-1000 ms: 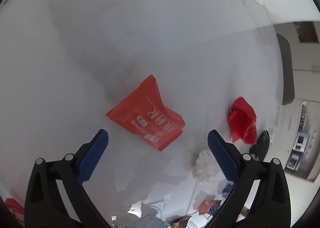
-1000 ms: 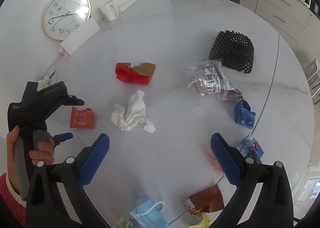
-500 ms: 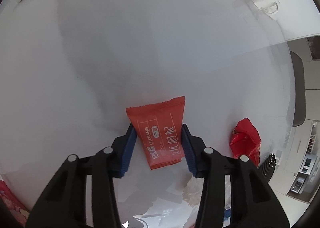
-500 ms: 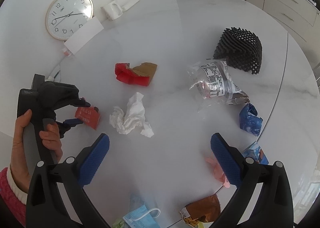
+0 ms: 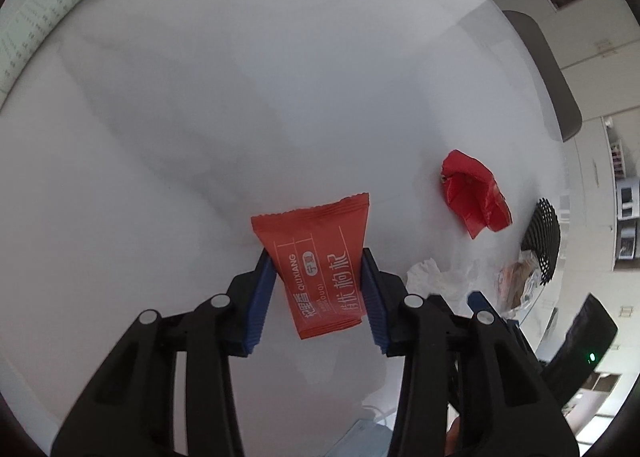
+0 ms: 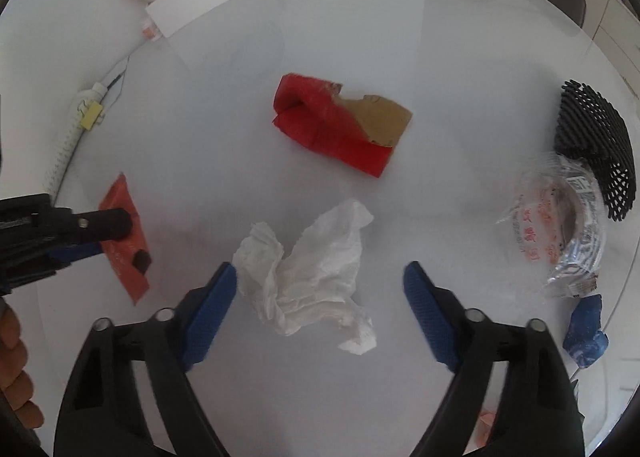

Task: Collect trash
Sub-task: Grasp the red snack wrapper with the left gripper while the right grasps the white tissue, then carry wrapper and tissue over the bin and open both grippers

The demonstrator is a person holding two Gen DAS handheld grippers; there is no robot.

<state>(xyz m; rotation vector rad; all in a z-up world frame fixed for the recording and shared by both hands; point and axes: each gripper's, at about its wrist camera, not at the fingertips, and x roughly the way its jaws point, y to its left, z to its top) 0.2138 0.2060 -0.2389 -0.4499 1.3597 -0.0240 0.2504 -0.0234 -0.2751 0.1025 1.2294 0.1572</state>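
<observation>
The crumpled white tissue [image 6: 308,277] is framed directly ahead of the right gripper [image 6: 320,289], between blue ribbed pads that are closing without yet pressing it; its long axis is seen to run roughly across the gap, so the right hand is judged far nearer than the left. The tissue is soft, creased paper on the glossy white table [image 6: 460,69]. Left of the tissue, a flat, crimp-edged orange snack packet [image 5: 320,269] is clamped by the left gripper [image 5: 320,277], apparently lifted.

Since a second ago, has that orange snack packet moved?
Yes. In the right wrist view the orange snack packet, pinched by the left gripper, has tilted up off the table, farther from the crumpled tissue.
</observation>
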